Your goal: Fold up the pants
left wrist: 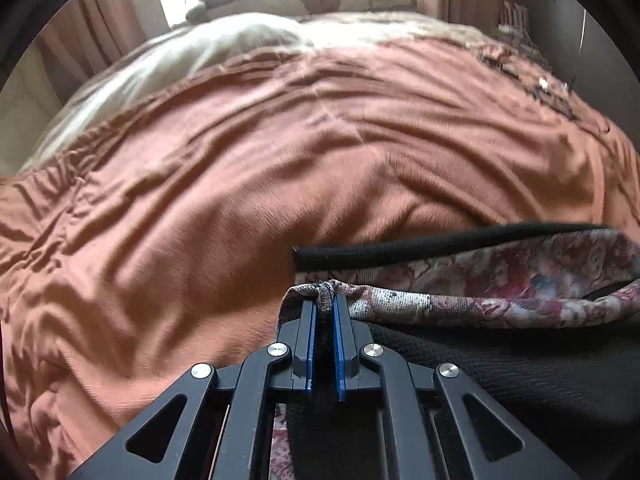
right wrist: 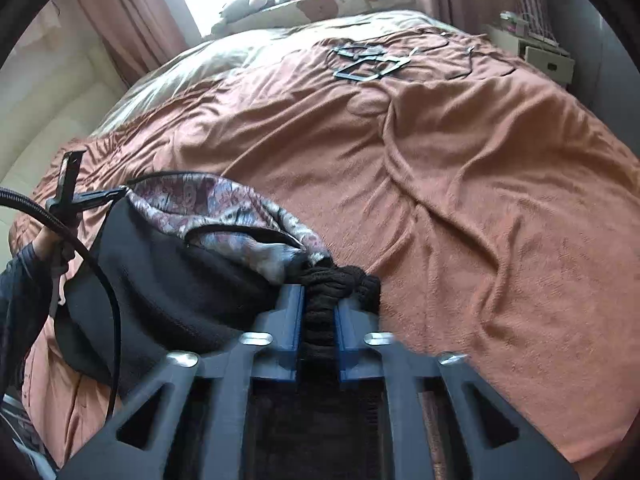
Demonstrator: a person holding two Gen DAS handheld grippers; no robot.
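The left gripper [left wrist: 325,300] has its blue-padded fingers [left wrist: 310,332] clamped on a bunched edge of the pants [left wrist: 500,292], at a point where the floral-patterned inner fabric shows. The right gripper [right wrist: 318,300] has its fingers [right wrist: 294,320] pinched on a thick gather of the black knit outer fabric of the pants [right wrist: 168,280].

In the right wrist view, the garment hangs slung between the two grippers, raised off the bed [right wrist: 460,184] at its near left side. Its waist opening gapes upward, exposing the floral lining. The left gripper appears in this view at the far left [right wrist: 116,194], gripping the opposite rim of the opening, with a black cable [right wrist: 100,280] looping below it.

The bed carries a rumpled rust-brown blanket [left wrist: 240,160]. Dark flat objects [right wrist: 368,60], unclear in kind, lie near its far end.
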